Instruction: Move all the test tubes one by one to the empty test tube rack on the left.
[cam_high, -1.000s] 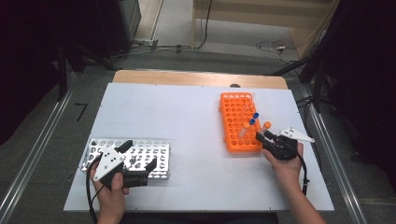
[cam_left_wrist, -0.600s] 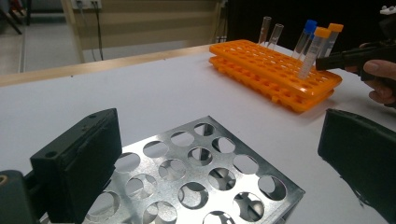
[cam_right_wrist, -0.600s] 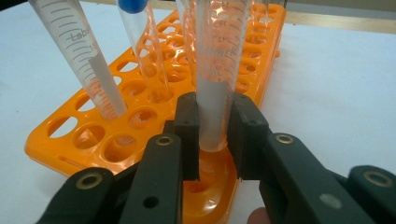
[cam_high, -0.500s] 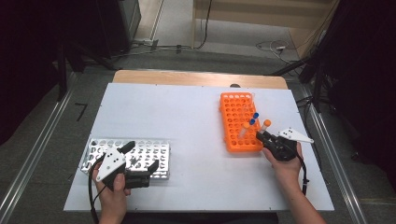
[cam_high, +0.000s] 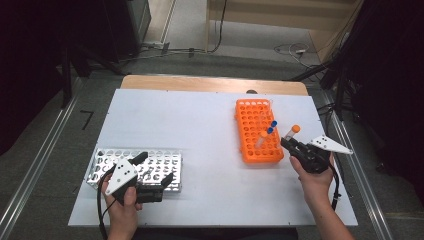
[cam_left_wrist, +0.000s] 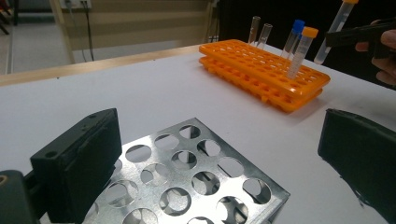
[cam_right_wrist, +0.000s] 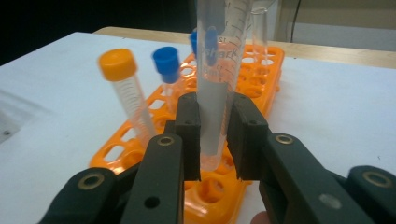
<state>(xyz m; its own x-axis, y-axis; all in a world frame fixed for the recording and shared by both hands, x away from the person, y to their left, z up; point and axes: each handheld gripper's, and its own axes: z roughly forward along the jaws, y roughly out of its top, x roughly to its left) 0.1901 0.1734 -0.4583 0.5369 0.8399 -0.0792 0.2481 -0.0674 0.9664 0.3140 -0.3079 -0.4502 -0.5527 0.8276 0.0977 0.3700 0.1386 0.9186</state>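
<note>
My right gripper (cam_high: 287, 143) is shut on a clear tube with an orange cap (cam_high: 294, 130), held tilted just off the right side of the orange rack (cam_high: 251, 111). In the right gripper view the pads clamp the tube's body (cam_right_wrist: 214, 122) above the rack's holes (cam_right_wrist: 161, 128). An orange-capped tube (cam_high: 262, 137) and two blue-capped tubes (cam_high: 272, 126) stand in the rack. My left gripper (cam_high: 156, 168) is open over the right end of a metal rack (cam_high: 102, 161); its jaws straddle that rack's corner (cam_left_wrist: 187, 182) with nothing between them.
Two uncapped clear tubes (cam_left_wrist: 259, 31) stand at the orange rack's far end. White tabletop (cam_high: 200, 125) stretches between the two racks. The table's wooden far edge (cam_high: 210, 84) borders dark floor with cables.
My right gripper has risen and shifted slightly right, lifting the orange-capped tube out of the orange rack. The left gripper has stayed put.
</note>
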